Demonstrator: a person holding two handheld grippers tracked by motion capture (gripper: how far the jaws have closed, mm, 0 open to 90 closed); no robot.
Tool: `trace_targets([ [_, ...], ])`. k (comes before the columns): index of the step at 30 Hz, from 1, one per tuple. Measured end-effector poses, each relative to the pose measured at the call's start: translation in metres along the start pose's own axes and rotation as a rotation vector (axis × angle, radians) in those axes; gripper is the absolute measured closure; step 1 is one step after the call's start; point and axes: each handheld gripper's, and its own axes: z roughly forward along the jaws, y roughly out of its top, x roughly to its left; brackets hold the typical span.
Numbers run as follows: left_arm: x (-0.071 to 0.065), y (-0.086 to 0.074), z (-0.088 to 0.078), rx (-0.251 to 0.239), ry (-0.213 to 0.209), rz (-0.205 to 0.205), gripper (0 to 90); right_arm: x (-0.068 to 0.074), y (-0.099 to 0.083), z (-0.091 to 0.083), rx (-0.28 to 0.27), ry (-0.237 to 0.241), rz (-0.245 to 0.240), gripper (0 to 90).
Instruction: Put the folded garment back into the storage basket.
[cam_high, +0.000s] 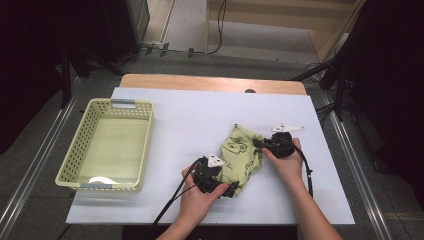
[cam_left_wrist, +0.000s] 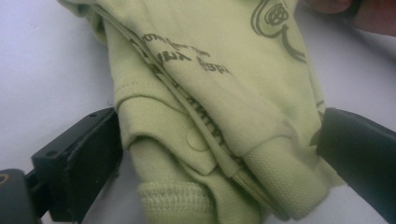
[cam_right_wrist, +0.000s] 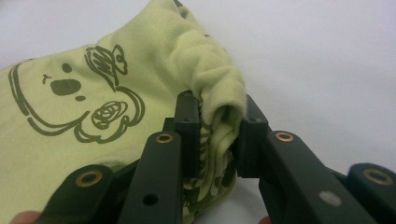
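The garment (cam_high: 241, 157) is a small light-green knit piece printed with dark line drawings of a bear face and lettering. It lies bunched and folded on the white counter (cam_high: 190, 125), right of centre, near the front edge. Ribbed cuffs and a snap placket show at its near end; its far edge is gathered into a thick fold.

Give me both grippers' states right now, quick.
Left gripper: jaws against both sides of the green garment, wide grip on its bunched end.
Right gripper: shut on a gathered fold of the garment.
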Motion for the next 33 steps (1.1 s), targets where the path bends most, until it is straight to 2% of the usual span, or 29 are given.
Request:
trace_targets([
  [2,-0.005,-0.001,0.001,0.001,0.004,0.024,3.9,0.0,0.0,0.0,-0.003,0.002,0.005,72.8],
  [4,-0.01,-0.002,0.002,0.007,0.034,0.052,7.3,0.001,0.0,0.0,-0.004,0.001,0.001,72.8],
  [8,-0.016,-0.002,0.003,0.018,0.078,0.073,12.7,0.001,0.001,-0.001,-0.008,0.005,-0.007,72.8],
  [11,-0.018,-0.003,0.003,0.015,0.094,0.075,16.4,0.002,0.001,-0.002,-0.011,0.007,-0.005,72.8],
  [13,-0.02,-0.004,0.002,0.009,0.082,0.088,22.2,0.003,0.001,-0.002,-0.021,0.011,-0.007,72.8],
  [15,-0.02,-0.005,0.001,0.004,0.076,0.083,28.3,0.004,0.002,-0.003,-0.021,0.018,-0.007,72.8],
  [21,-0.021,-0.006,0.001,-0.014,0.081,0.09,32.1,0.005,0.003,-0.006,-0.029,0.018,-0.01,72.8],
  [26,-0.02,-0.007,0.0,-0.022,0.02,0.096,48.8,0.007,0.004,-0.009,-0.041,0.017,-0.019,72.9],
  [33,-0.019,-0.007,-0.002,-0.037,0.0,0.101,62.0,0.01,0.004,-0.01,-0.054,0.013,-0.029,72.9],
])
